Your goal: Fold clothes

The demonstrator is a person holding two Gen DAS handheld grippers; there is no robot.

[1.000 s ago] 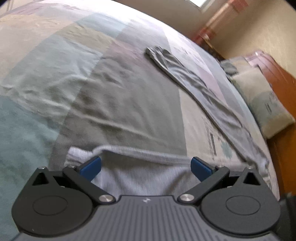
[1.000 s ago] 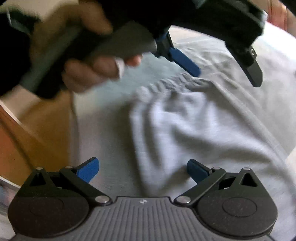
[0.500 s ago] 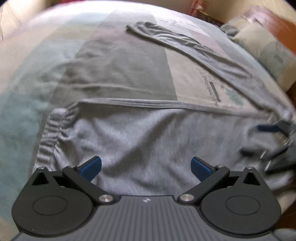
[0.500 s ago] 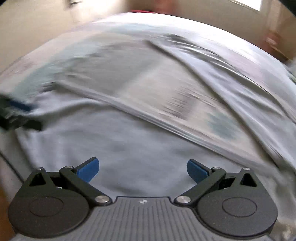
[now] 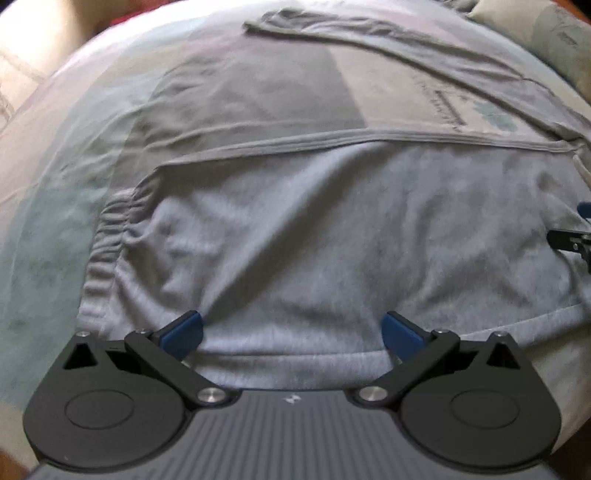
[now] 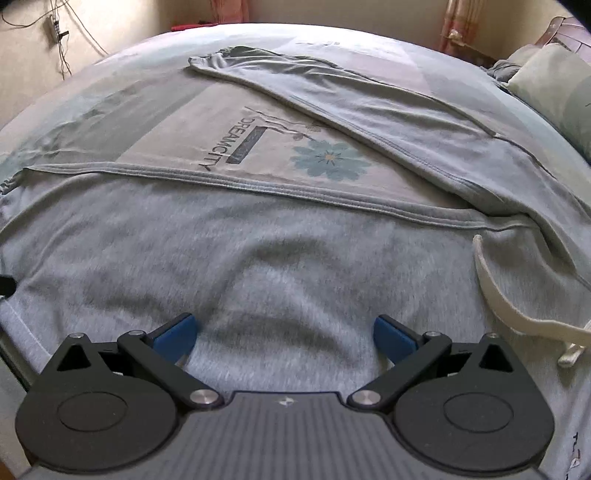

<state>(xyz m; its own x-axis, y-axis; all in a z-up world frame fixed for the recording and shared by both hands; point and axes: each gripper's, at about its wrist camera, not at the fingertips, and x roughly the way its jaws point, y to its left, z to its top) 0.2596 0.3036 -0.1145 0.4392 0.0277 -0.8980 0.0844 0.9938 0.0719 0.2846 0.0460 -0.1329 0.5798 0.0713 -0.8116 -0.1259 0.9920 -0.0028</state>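
Both jaws are wide apart, the left gripper [image 5: 291, 328] and right gripper [image 6: 282, 332] holding nothing over the grey pants [image 6: 258, 266] spread on the bed [image 5: 55, 184], so a sloppy grab could bunch them up.

**A patchwork bed with grey trousers spread across it**

The bed [image 6: 122, 110] wears a cover of pale blocks: grey, beige, soft green and pink. One beige panel shows a blue flower print [image 6: 328, 160] beside the word "DREAMCITY". Light grey trousers [image 6: 258, 266] lie flat across the near part of the cover, one leg [image 6: 369, 107] angling away toward the far edge, its gathered cuff [image 5: 110, 236] lying on the green block. A cream drawstring [image 6: 495, 291] trails over the fabric. A pillow [image 6: 554, 85] rests near the wooden headboard [image 6: 569, 33].
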